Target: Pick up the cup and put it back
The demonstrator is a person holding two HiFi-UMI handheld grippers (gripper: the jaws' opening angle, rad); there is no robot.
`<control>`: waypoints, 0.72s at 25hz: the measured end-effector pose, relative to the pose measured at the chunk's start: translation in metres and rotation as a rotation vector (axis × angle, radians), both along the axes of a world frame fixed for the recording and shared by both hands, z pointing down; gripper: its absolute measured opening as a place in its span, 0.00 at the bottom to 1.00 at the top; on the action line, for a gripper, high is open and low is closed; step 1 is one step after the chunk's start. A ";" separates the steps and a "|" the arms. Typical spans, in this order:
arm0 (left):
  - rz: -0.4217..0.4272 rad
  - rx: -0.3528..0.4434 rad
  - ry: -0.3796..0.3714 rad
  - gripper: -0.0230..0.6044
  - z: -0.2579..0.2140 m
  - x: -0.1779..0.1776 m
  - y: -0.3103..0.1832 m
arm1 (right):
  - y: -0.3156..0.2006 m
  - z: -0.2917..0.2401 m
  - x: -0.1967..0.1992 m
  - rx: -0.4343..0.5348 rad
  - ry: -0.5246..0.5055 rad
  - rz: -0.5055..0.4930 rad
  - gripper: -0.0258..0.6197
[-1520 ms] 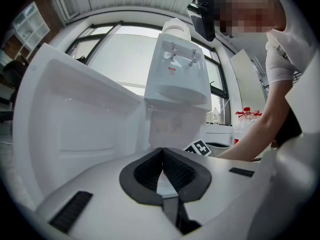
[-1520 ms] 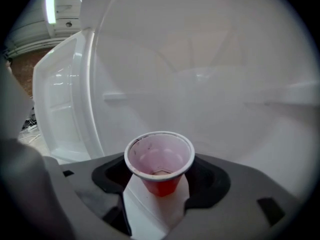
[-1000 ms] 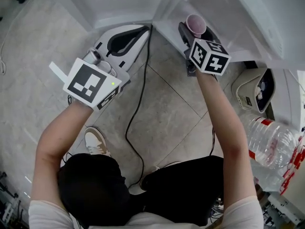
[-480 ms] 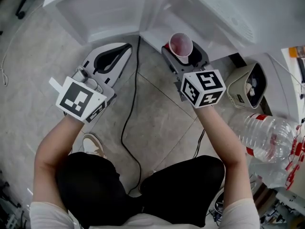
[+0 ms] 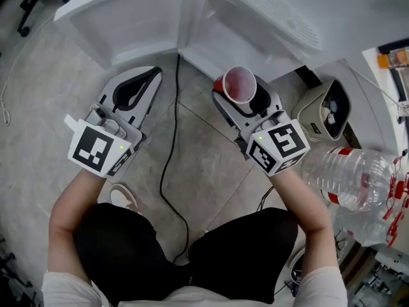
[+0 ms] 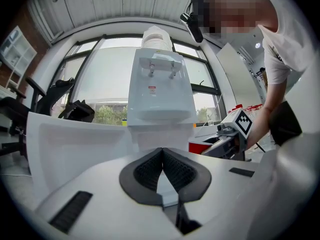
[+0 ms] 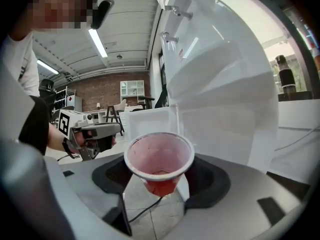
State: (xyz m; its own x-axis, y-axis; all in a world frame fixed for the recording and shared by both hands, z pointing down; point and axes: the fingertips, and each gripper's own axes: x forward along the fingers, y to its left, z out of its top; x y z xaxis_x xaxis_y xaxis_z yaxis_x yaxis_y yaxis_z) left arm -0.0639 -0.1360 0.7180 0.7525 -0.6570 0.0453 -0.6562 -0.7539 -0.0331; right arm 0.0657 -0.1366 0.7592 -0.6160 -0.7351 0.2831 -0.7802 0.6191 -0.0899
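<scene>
**Cup (image 5: 241, 85) aloft, not yet back**

It stands upright mid-frame in the head view, gripped low by the right gripper (image 5: 239, 96), above the floor (image 5: 211, 165), near the white water dispenser (image 5: 268, 18). Thin plastic could buckle or tip under the squeeze, or its rim clip the dispenser. Only the right gripper view shows that low hold; the left gripper view shows the left gripper (image 6: 162, 171) clenched on nothing.

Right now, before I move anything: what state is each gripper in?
Left gripper: shut, nothing between its jaws.
Right gripper: shut on the red plastic cup, held upright.
</scene>
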 end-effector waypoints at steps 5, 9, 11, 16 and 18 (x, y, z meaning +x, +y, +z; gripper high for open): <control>-0.002 0.016 -0.010 0.07 -0.007 -0.005 0.005 | 0.026 -0.034 0.014 0.031 -0.024 -0.010 0.54; -0.023 0.028 -0.016 0.07 -0.007 -0.012 0.008 | 0.039 -0.049 0.021 0.079 0.006 0.001 0.54; -0.042 0.025 -0.007 0.07 -0.007 -0.017 0.007 | 0.042 -0.051 0.022 0.090 0.016 0.006 0.54; -0.048 0.038 0.005 0.07 -0.012 -0.016 0.007 | 0.045 -0.048 0.015 0.081 -0.001 -0.003 0.54; -0.029 0.044 -0.007 0.07 -0.011 -0.011 0.011 | 0.045 -0.050 0.013 0.081 -0.010 -0.005 0.54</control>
State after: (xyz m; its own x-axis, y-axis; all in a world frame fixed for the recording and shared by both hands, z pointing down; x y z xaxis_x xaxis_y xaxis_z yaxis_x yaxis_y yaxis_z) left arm -0.0754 -0.1248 0.7070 0.7329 -0.6800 0.0216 -0.6774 -0.7323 -0.0704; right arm 0.0784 -0.0911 0.7097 -0.6225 -0.7520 0.2167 -0.7761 0.6288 -0.0473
